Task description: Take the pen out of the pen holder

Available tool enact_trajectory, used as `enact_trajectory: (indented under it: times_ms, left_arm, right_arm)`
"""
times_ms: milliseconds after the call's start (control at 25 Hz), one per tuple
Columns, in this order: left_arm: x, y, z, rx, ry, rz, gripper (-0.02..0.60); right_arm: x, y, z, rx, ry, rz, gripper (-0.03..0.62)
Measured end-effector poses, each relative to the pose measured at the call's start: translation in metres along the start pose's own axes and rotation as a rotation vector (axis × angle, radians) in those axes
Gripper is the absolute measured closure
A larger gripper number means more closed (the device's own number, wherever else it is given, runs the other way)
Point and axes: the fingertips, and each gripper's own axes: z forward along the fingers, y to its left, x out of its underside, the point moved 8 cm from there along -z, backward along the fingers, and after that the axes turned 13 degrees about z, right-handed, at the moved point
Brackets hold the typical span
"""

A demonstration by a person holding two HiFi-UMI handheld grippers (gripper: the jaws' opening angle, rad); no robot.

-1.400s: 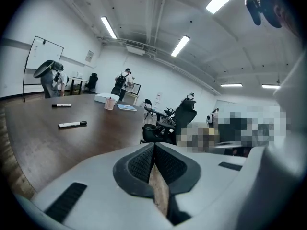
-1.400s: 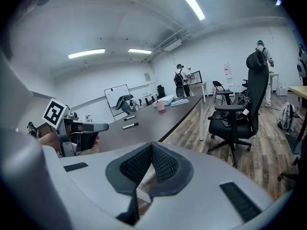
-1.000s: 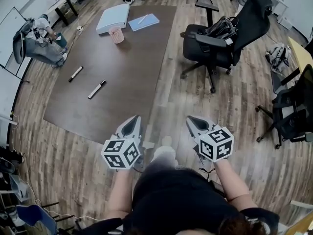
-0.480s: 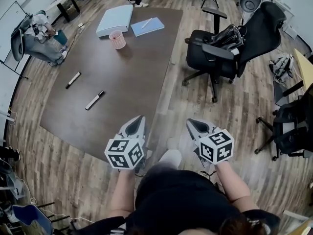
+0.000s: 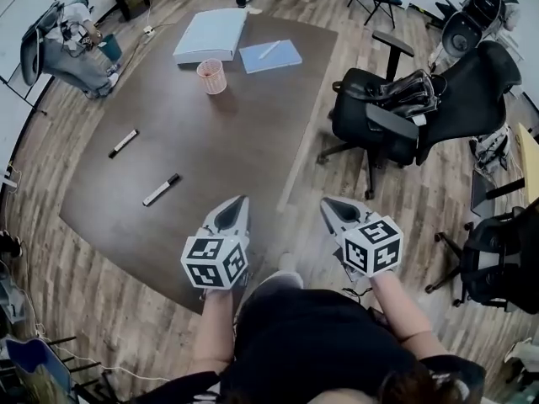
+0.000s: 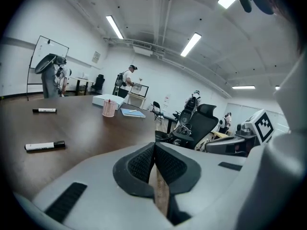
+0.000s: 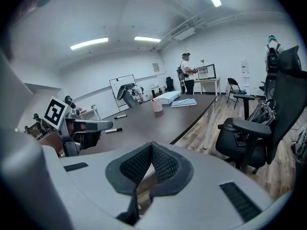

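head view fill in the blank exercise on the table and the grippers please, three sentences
1. The pink mesh pen holder stands on the dark brown table next to a flat ____ notebook.
2. ____ black-and-white markers lie on the table nearer the grippers.
3. The jaws of the left gripper and the right gripper are ____, with nothing between them.
Missing words: blue; two; shut.

The right gripper [image 7: 151, 144] has its jaws together, with nothing between them. Beyond it, the pen holder [image 7: 157, 105] stands upright on the dark table [image 7: 168, 121], near a blue notebook [image 7: 184, 102]. A marker [image 7: 113, 130] lies well apart from the holder.
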Motion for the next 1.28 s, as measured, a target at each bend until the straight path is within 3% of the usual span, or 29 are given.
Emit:
enact_trajectory:
  times_ms: [160,440,800,1280]
  left_arm:
    - [-0.009,0.012,0.016,-0.035,0.027,0.020,0.554]
    - [-0.032,0.026,0.030,-0.079,0.000,0.018,0.554]
    - [-0.053,0.061,0.061,-0.249,-0.051,-0.038,0.552]
    - [-0.104,0.116,0.142,-0.424,-0.078,-0.037,0.552]
  right_arm:
    - [-0.023,-0.004,0.029,-0.048,0.028,-0.026,0.576]
    - [-0.058,-0.017,0.068,-0.112,0.040,-0.045,0.576]
    - [-0.116,-0.038,0.142,-0.235,0.088,-0.138,0.576]
    - [-0.193,-0.070,0.247,-0.407,0.206,-0.202,0.576]
